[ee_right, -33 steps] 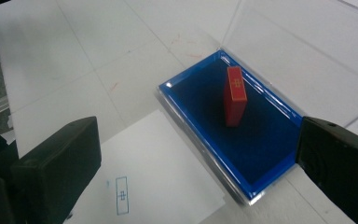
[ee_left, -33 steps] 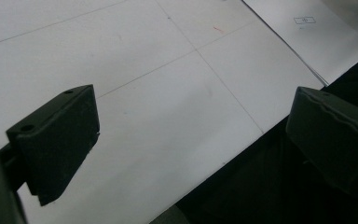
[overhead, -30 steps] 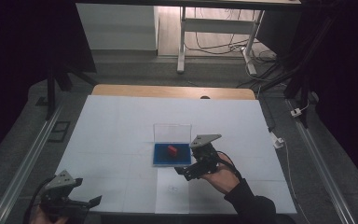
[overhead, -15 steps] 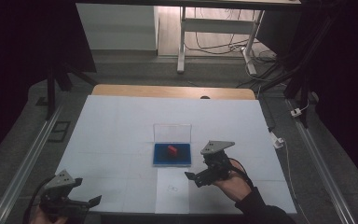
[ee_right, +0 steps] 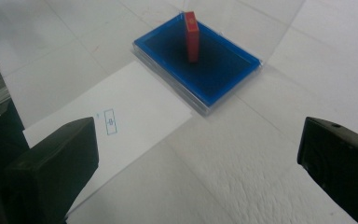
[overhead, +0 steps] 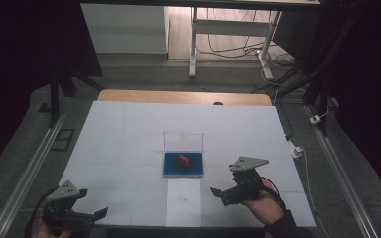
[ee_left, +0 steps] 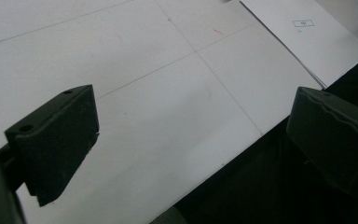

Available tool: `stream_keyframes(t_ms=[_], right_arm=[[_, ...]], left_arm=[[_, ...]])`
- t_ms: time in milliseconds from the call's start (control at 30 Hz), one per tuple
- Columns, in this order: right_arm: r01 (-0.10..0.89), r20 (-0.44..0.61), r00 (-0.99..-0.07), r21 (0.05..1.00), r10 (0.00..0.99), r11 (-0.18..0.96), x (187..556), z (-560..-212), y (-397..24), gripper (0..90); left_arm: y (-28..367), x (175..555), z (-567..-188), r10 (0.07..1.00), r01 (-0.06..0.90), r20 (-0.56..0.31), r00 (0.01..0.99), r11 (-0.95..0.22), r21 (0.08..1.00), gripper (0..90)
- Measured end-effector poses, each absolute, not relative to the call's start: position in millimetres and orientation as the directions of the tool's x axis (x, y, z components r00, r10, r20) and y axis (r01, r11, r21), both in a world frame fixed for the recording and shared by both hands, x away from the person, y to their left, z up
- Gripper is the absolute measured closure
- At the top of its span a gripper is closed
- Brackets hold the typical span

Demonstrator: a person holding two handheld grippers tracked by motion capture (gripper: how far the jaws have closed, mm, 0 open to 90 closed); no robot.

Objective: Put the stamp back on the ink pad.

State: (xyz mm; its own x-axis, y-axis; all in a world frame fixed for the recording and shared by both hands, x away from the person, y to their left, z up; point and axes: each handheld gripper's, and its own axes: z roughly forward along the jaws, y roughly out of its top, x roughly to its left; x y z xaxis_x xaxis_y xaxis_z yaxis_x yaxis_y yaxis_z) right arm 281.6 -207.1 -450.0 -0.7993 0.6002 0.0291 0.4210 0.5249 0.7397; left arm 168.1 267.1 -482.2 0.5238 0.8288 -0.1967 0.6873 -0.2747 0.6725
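Gripping nothing, my right gripper is hovering with its jaws spread wide, near and to the right of the blue tray. That tray is sitting at the middle of the white table, its clear lid standing up along the far edge. A small red block is resting inside on the blue base, and a paper sheet is lying just near of the tray. My left gripper is waiting at the near left edge, jaws wide apart and empty.
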Motion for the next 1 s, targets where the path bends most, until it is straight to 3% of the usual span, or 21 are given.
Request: stream_keyframes(t_ms=[1000], right_arm=[[0.517, 0.01, -0.629, 0.752, 0.777, 0.409, 243.3, -450.2, -296.1, 0.0]], left_arm=[[267.1, 168.1, -482.1, 0.83, 0.688, -0.196, 0.522, -0.274, 0.673, 2.5]])
